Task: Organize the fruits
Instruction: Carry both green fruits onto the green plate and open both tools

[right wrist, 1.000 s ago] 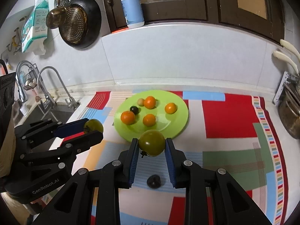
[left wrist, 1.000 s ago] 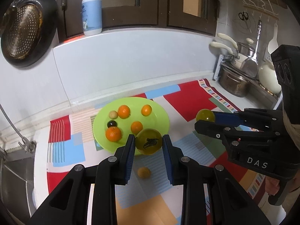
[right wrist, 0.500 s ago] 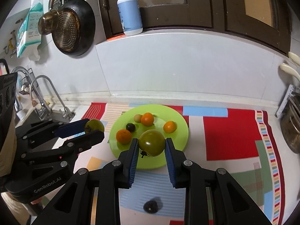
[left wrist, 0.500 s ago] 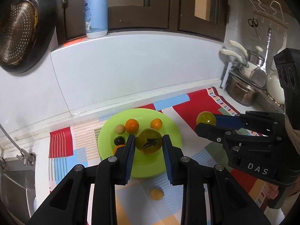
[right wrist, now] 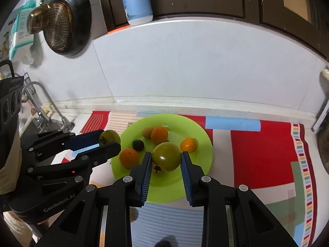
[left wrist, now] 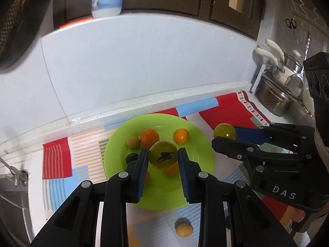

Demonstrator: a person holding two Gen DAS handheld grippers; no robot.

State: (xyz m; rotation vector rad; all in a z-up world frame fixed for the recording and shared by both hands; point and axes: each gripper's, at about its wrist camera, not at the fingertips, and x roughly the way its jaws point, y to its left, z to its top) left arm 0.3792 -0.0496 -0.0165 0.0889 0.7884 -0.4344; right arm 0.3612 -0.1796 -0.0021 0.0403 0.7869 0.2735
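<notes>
My left gripper (left wrist: 163,158) is shut on a green tomato (left wrist: 163,157) with a dark stem and holds it over the lime-green plate (left wrist: 197,160). My right gripper (right wrist: 166,161) is shut on a second green tomato (right wrist: 167,156) and holds it over the same plate (right wrist: 203,142). Each gripper shows in the other's view, the left one (right wrist: 109,139) at the plate's left edge and the right one (left wrist: 225,134) at its right edge. The plate holds several small oranges, one (right wrist: 159,133) near the middle, a tan fruit (left wrist: 133,142) and a dark fruit (right wrist: 137,144).
A small yellow-brown fruit (left wrist: 184,229) lies on the patterned mat (right wrist: 257,154) in front of the plate. A dark fruit (right wrist: 164,244) lies at the mat's near edge. A sink and tap (right wrist: 39,103) are at the left. Pots (left wrist: 275,100) stand at the right, against the white wall.
Both grippers have moved forward with their tomatoes, from the mat in front of the plate to over the plate. The loose fruits on the mat now lie behind the fingertips.
</notes>
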